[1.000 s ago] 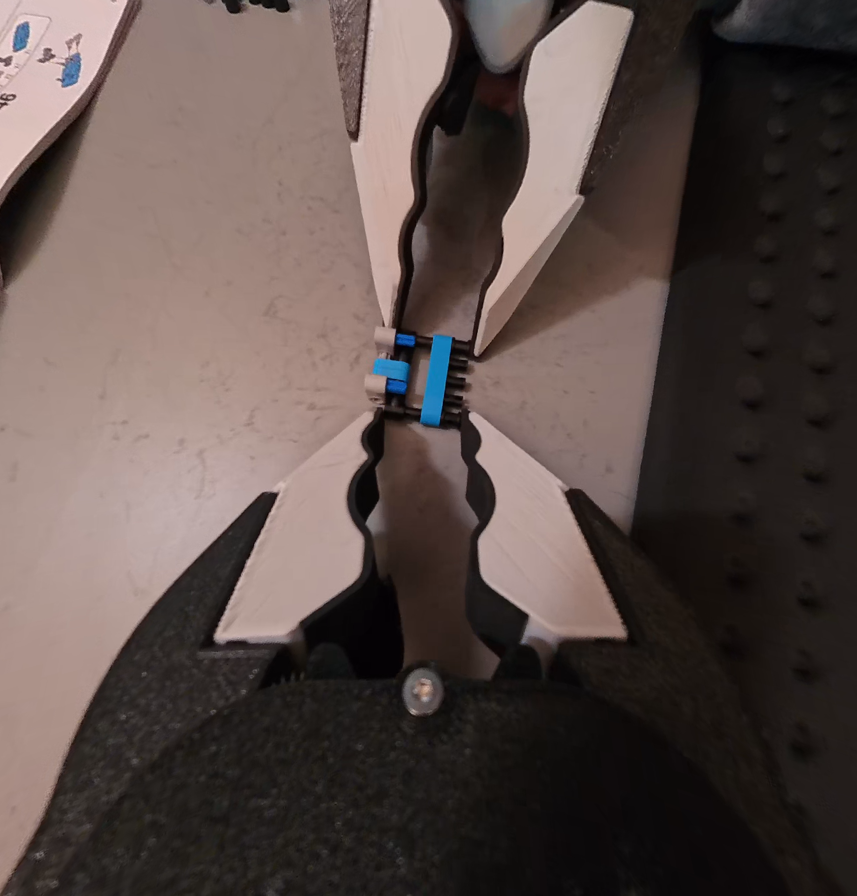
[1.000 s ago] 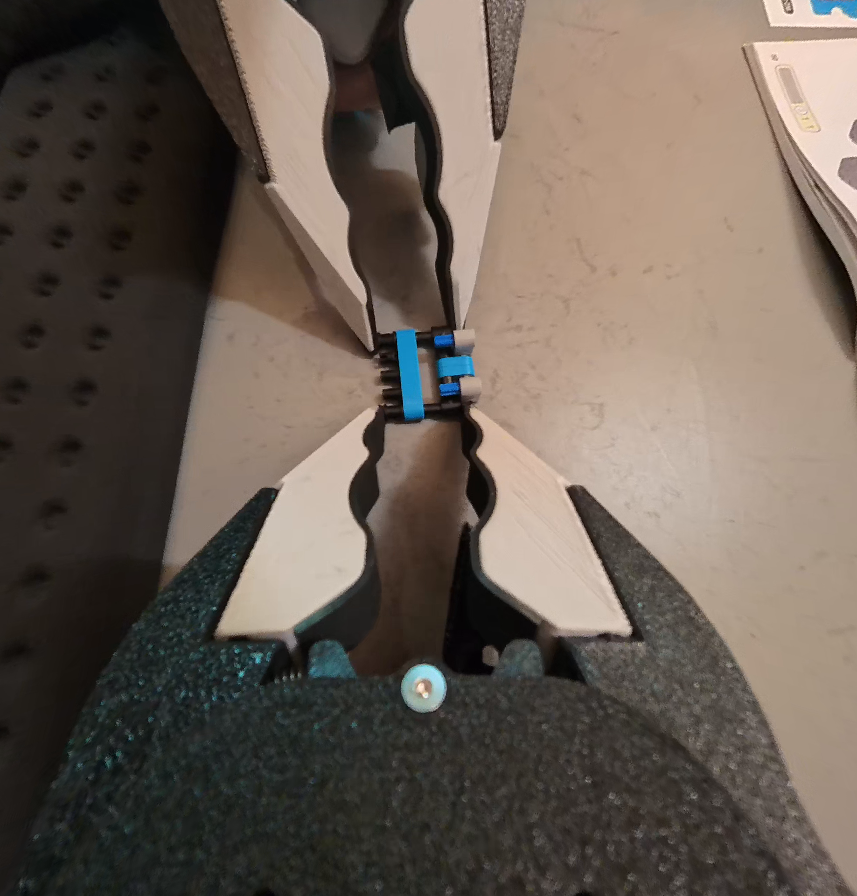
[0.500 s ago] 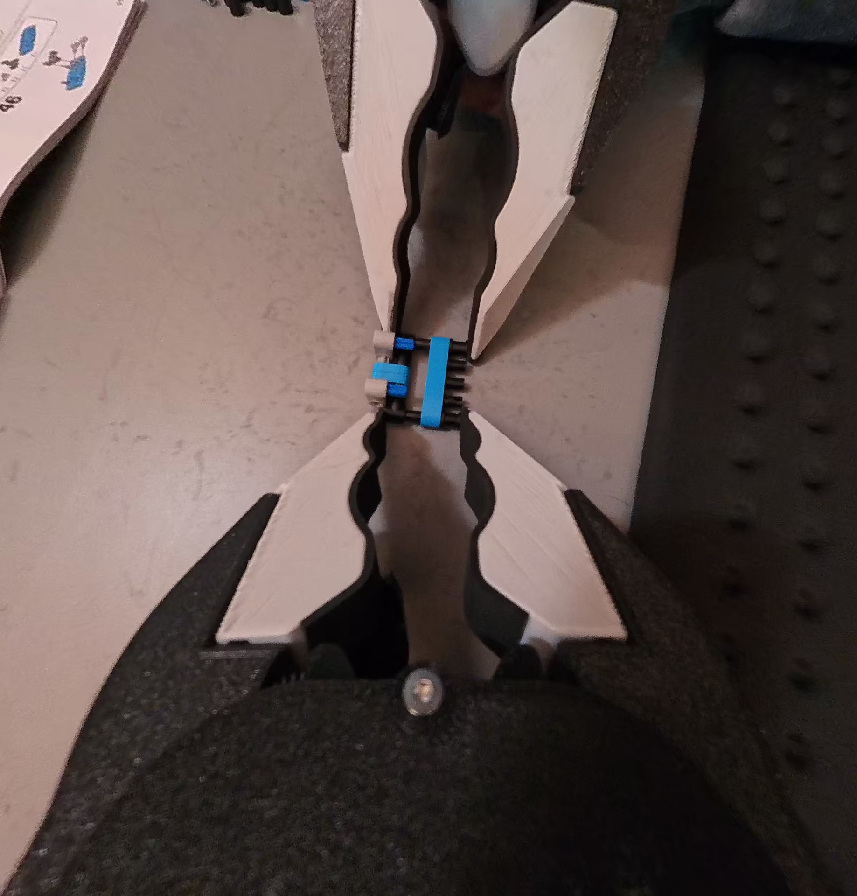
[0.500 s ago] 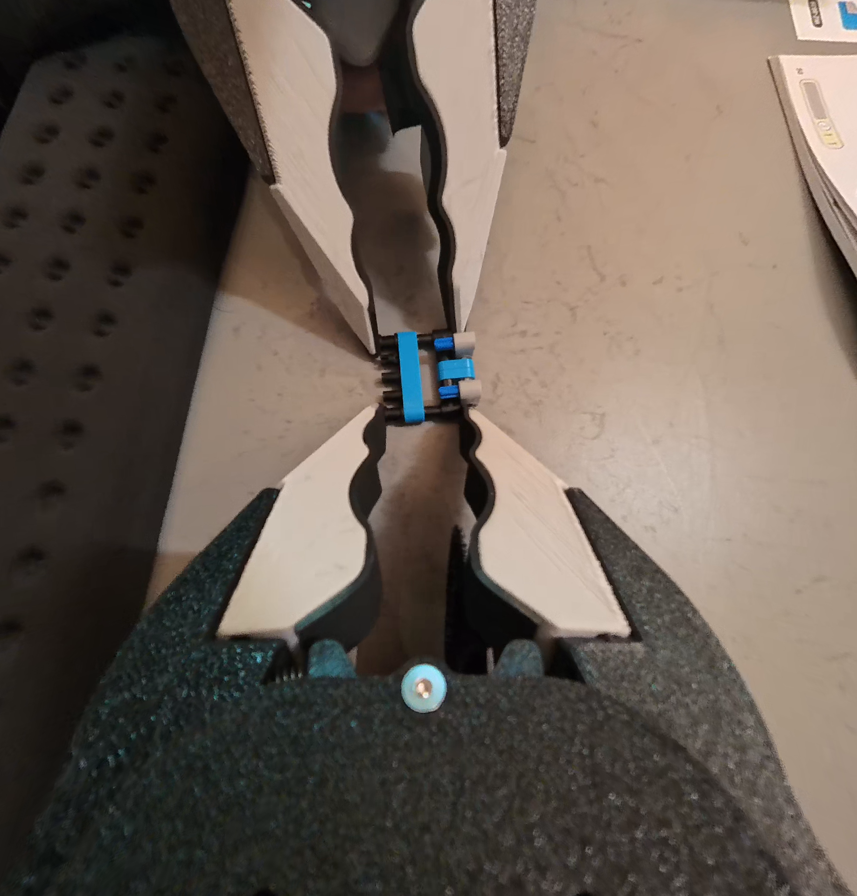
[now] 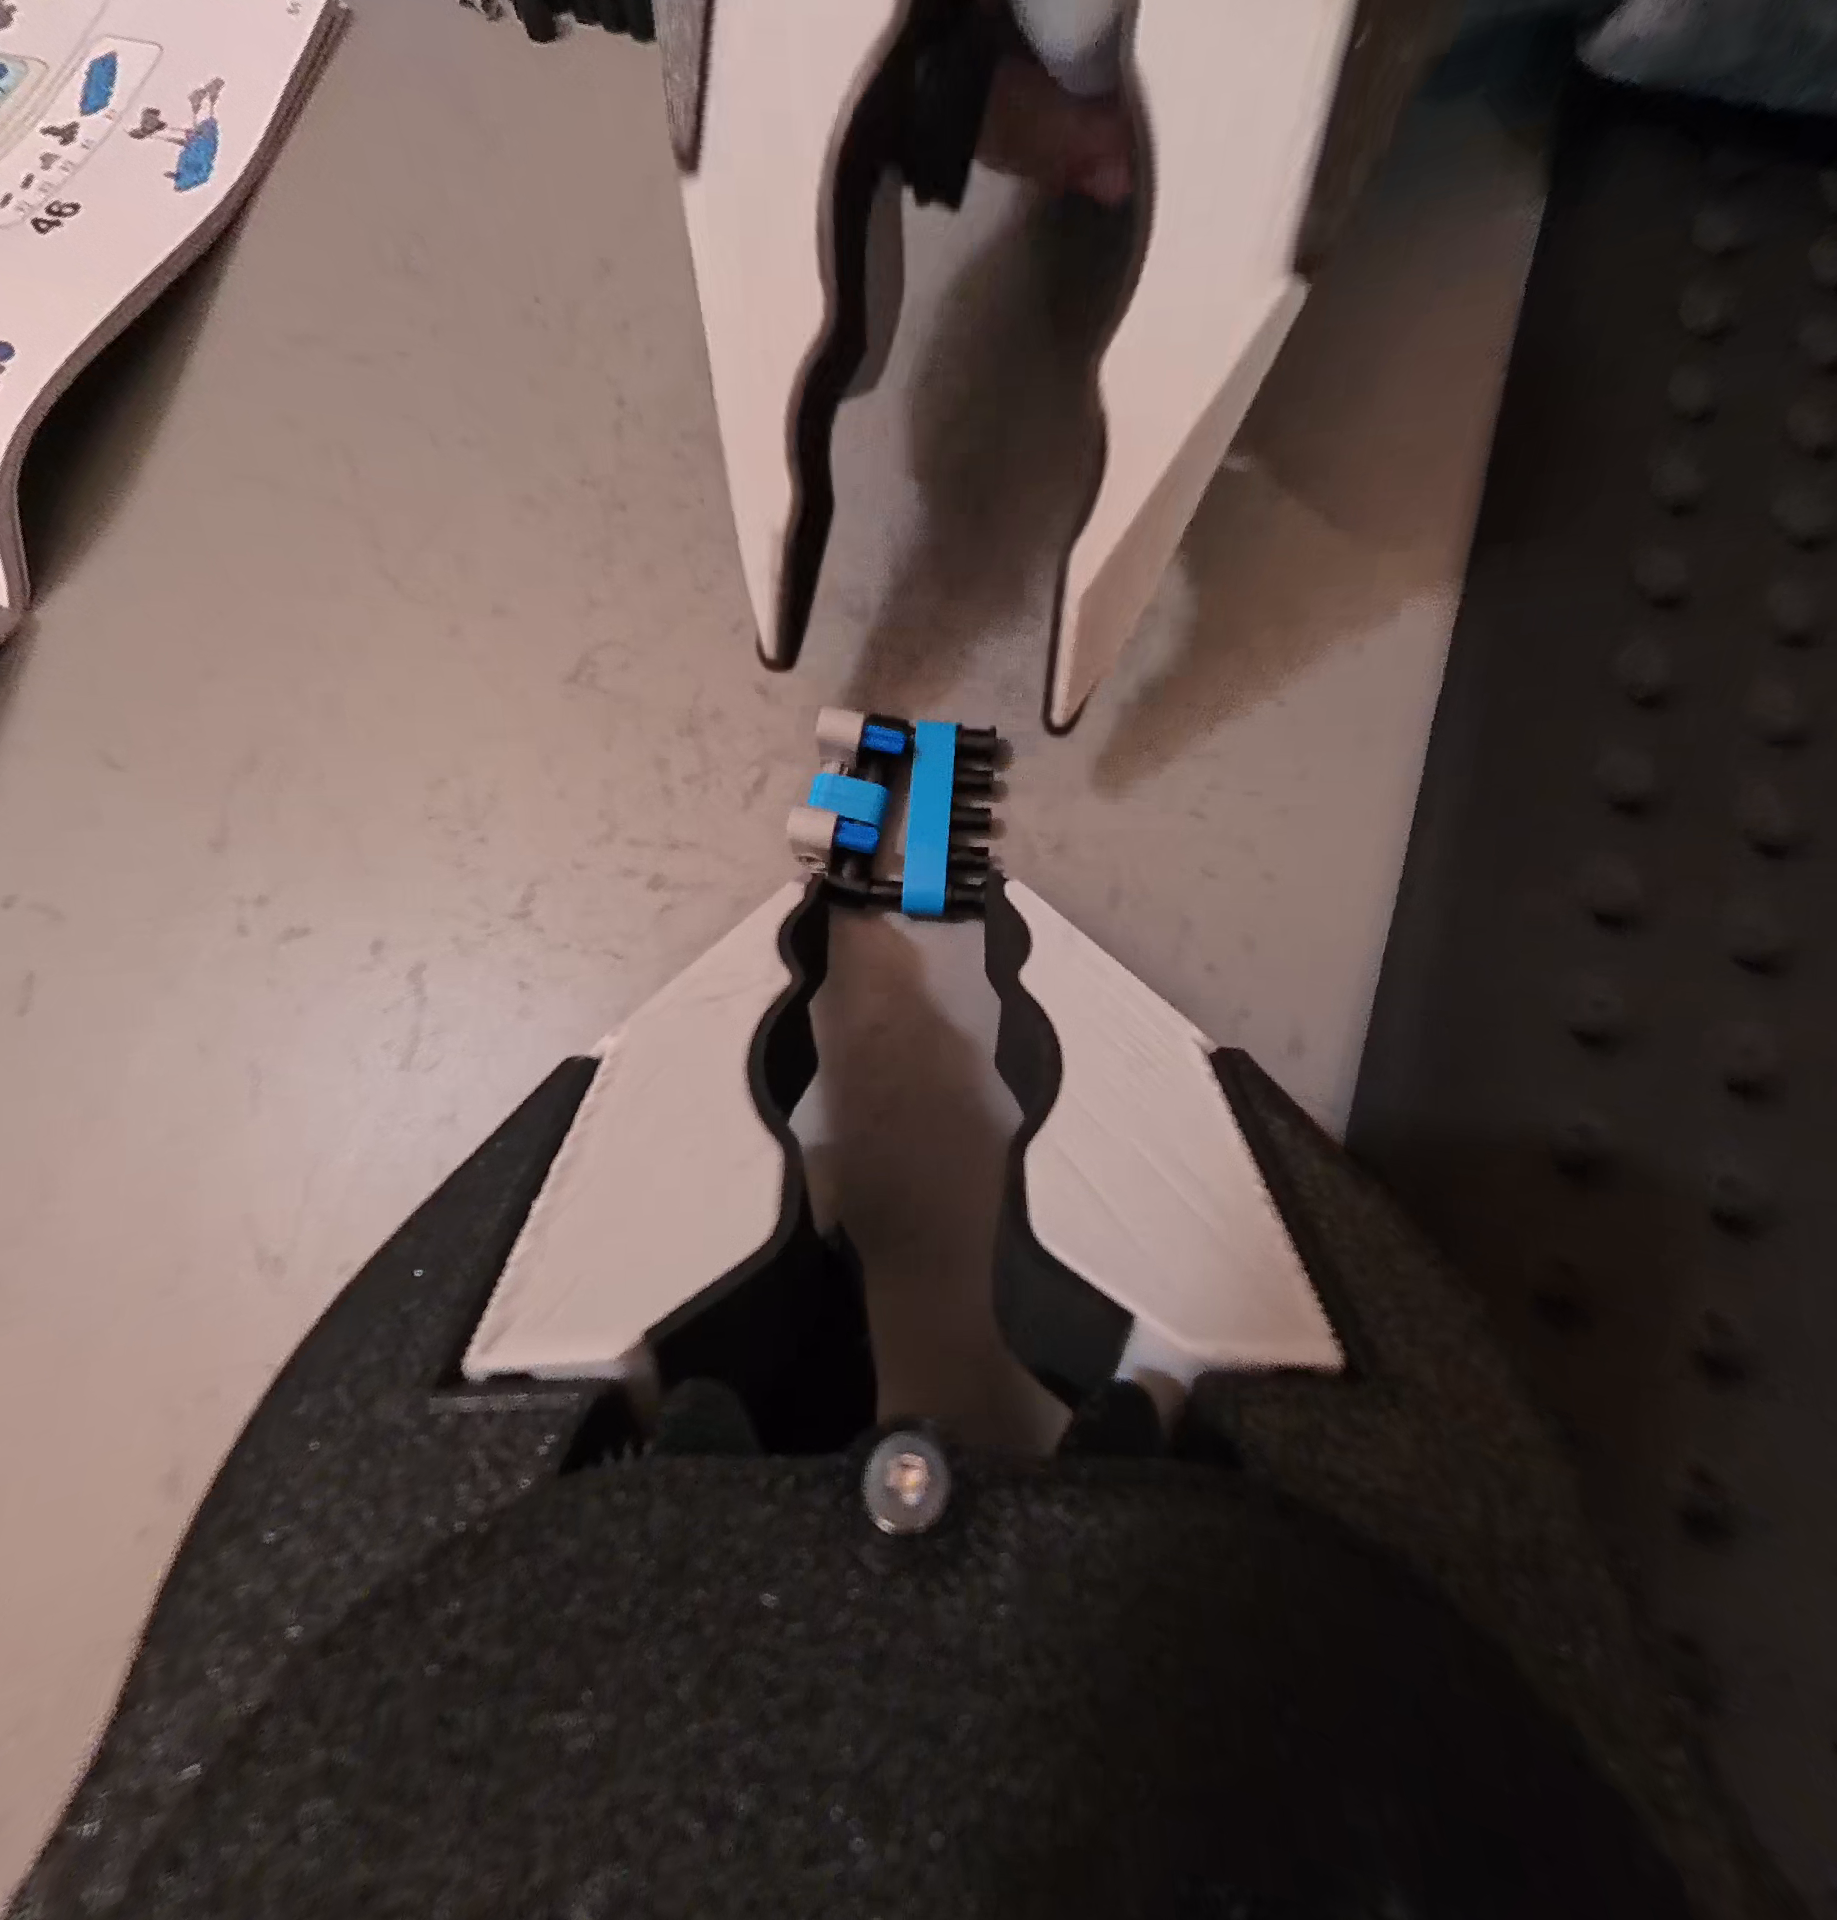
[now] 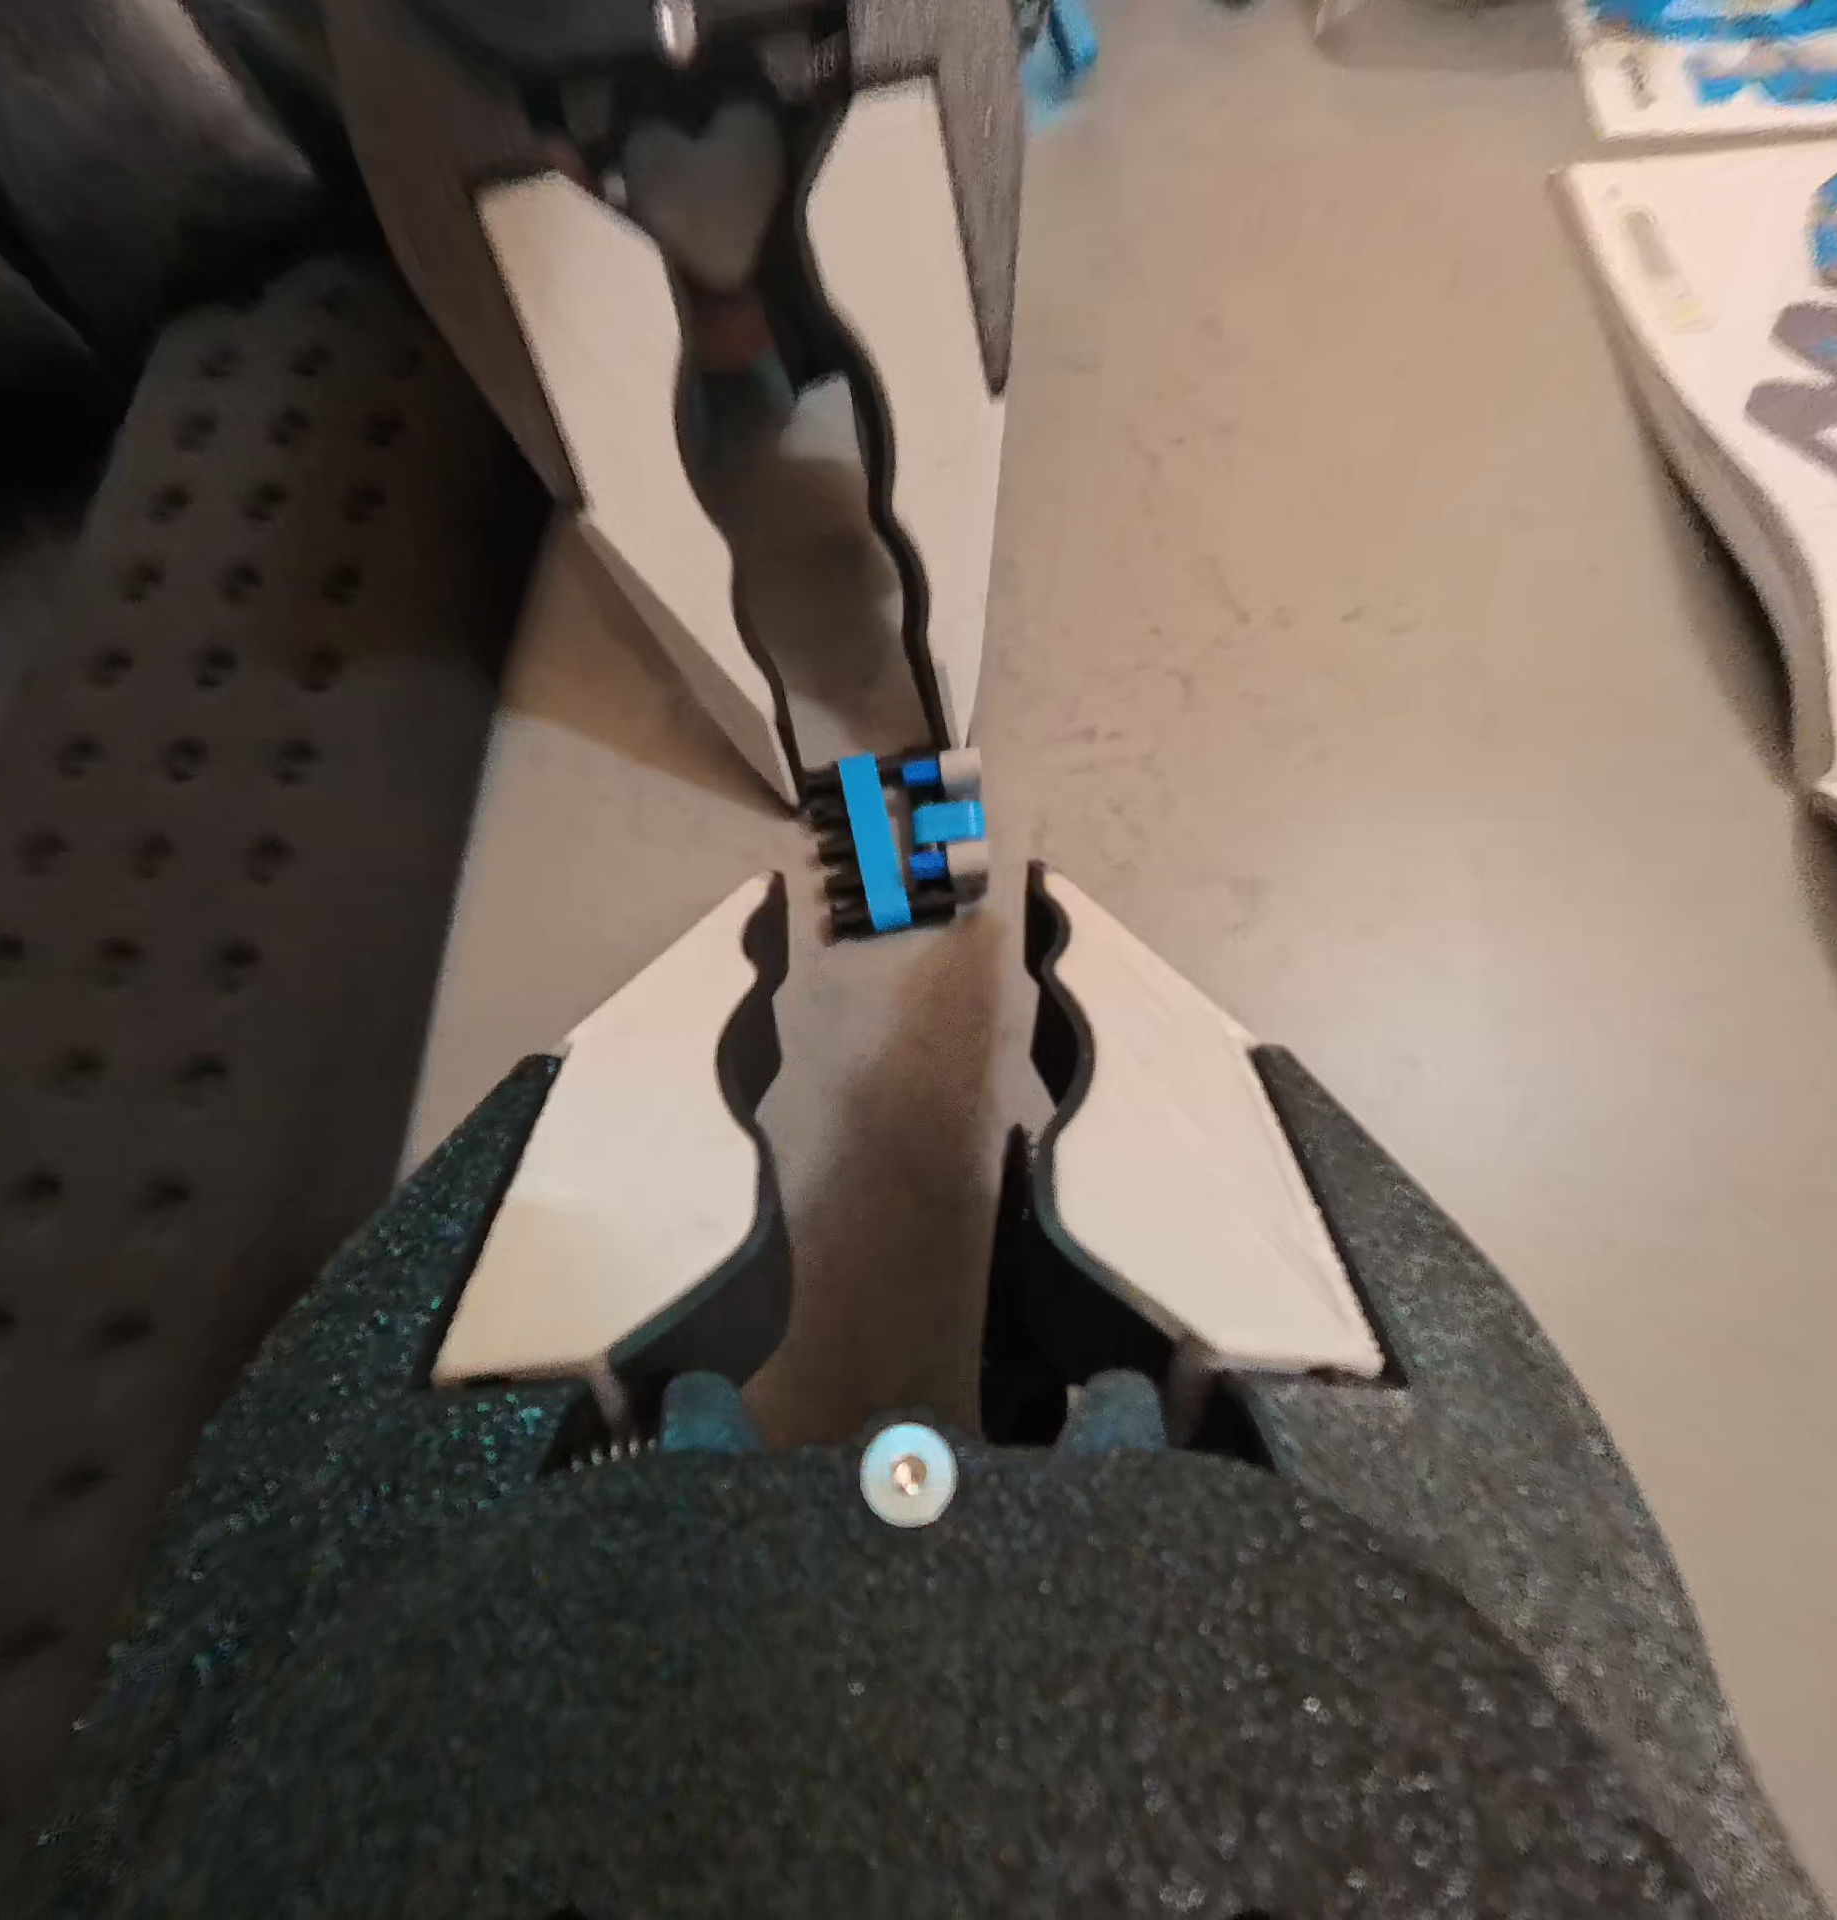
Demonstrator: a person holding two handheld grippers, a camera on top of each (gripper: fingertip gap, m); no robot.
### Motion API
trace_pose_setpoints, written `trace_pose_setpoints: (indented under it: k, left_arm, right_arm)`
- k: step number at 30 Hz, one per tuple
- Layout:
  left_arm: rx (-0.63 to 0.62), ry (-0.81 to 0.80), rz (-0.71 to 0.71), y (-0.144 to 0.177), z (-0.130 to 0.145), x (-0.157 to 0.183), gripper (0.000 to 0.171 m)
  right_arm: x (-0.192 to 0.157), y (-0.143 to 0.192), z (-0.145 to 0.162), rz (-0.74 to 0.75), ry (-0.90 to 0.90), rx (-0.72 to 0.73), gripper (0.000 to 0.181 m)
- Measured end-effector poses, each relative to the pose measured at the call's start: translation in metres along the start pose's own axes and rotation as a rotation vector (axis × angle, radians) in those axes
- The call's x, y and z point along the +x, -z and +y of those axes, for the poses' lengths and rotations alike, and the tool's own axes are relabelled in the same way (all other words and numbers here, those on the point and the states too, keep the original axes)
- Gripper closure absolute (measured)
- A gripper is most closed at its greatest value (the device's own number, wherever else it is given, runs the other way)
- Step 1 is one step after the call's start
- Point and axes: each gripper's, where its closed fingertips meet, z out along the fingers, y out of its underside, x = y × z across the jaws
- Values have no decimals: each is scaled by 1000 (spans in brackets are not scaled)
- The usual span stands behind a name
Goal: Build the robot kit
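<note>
A small brick assembly [image 5: 929, 821], a blue beam on black pins with grey and blue connectors, hangs just above the table. My left gripper [image 5: 903, 894] is shut on its near end. My right gripper [image 5: 919, 686] faces it from the far side, its jaws apart and a short gap away from the assembly. In the right wrist view my right gripper [image 6: 903, 878] is open, its tips either side of the assembly [image 6: 872, 842] without touching. The left gripper [image 6: 878, 774] pinches the far end there.
An open instruction booklet [image 5: 62, 260] lies on the beige table [image 5: 374, 727]; it also shows in the right wrist view [image 6: 1776, 468]. A dark studded mat [image 5: 1672, 935] borders the table edge, also seen in the right wrist view [image 6: 166, 831]. The tips of both grippers are at nearly the same place.
My right gripper has opened, let go of the assembly and drawn back a little. My left gripper still holds the assembly.
</note>
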Motion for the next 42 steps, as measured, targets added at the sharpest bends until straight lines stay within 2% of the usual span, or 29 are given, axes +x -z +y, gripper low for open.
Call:
trace_pose_setpoints:
  k: [2,6,7,12,13,20,24,26,29,42]
  left_arm:
    - [4,6,7,0,0,0,142]
    - [8,5,7,-1,0,0,142]
    - [8,3,5,0,0,0,142]
    - [11,-1,10,-1,-1,1,143]
    - [12,-8,16,-1,-1,3,150]
    - [13,-10,12,-1,-1,4,150]
    - [13,-8,15,-1,-1,4,149]
    - [13,-8,13,-1,-1,4,149]
    - [13,-3,17,-1,-1,4,149]
    - [11,-6,5,-1,-1,4,149]
  right_arm:
    - [-6,0,-14,-27,-13,48,130]
    - [-2,-26,0,7,88,-87,133]
    - [-6,-28,-4,-14,93,-73,139]
    - [-7,-29,-2,-48,91,-85,141]
    - [-9,-29,-2,-57,105,-90,147]
    - [-8,-30,-2,-68,88,-68,148]
    - [-7,-28,-1,-34,67,-62,144]
    - [-6,-17,1,13,76,-62,123]
    - [-1,1,9,57,56,-32,142]
    - [-6,-9,15,26,74,-89,159]
